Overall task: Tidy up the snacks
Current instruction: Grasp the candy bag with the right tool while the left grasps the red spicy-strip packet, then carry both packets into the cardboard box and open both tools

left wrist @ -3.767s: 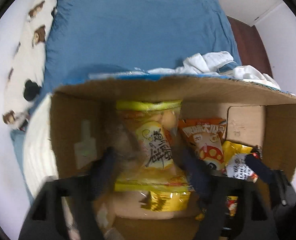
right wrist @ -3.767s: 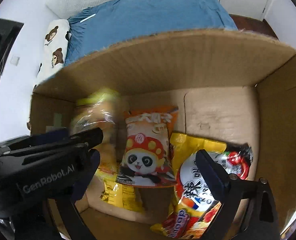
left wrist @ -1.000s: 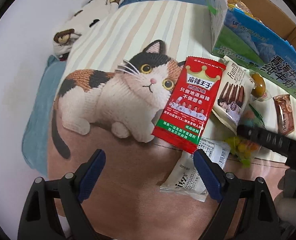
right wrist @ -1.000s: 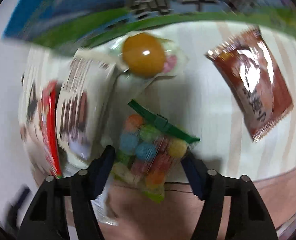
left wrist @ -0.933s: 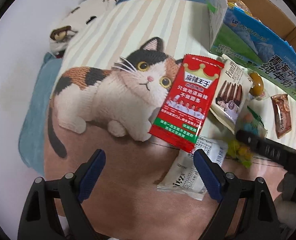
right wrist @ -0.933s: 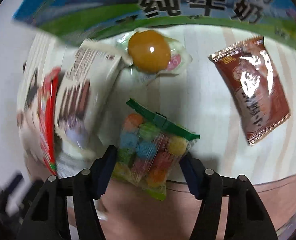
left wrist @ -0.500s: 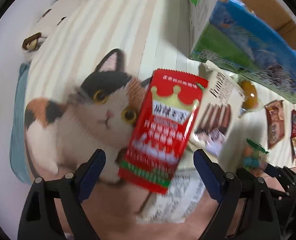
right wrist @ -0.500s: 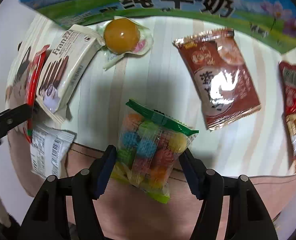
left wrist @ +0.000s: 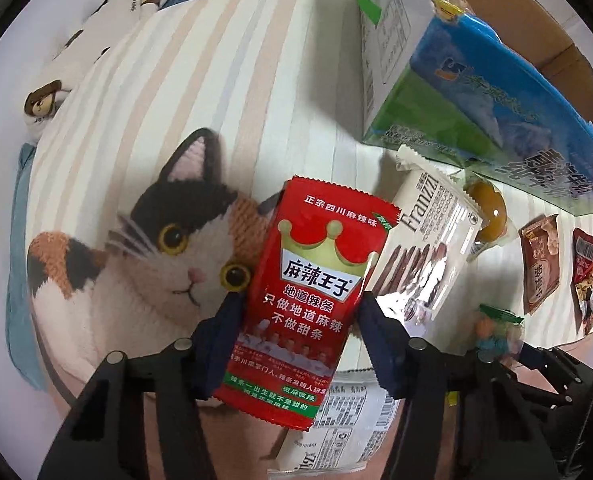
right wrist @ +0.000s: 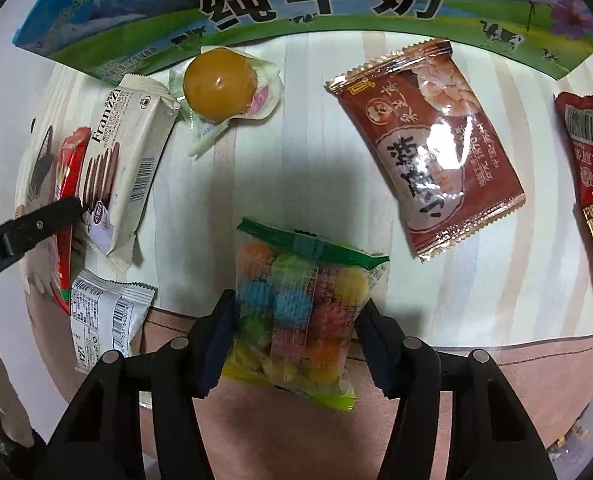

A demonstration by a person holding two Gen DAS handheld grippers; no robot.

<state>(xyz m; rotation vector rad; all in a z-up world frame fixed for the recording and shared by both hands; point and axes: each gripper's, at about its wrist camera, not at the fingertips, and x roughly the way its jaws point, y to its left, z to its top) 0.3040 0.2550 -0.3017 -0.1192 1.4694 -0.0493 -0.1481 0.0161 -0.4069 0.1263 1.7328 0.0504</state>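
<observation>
L tongs [left wrist: 296, 332] clamp flat red foil spicy-strip packet [left wrist: 308, 304] at lower sides: light, floppy, slick. R tongs [right wrist: 294, 330] squeeze clear bag of coloured candy balls [right wrist: 296, 308] mid-body: light, lumpy, crushable.

Glossy plastic film wraps the red spicy-strip packet [left wrist: 312, 300] and the clear candy bag [right wrist: 300, 312], which lie on a matt, knit-textured cat-print cloth [left wrist: 136, 272] beside a printed cardboard milk carton [left wrist: 476, 100].

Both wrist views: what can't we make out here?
- White packet, left wrist view: mostly hidden behind the red spicy-strip packet.
- Red snack bag, right wrist view: cut off by the right edge.
- Candy bag, left wrist view: blurred, contents unclear.
</observation>
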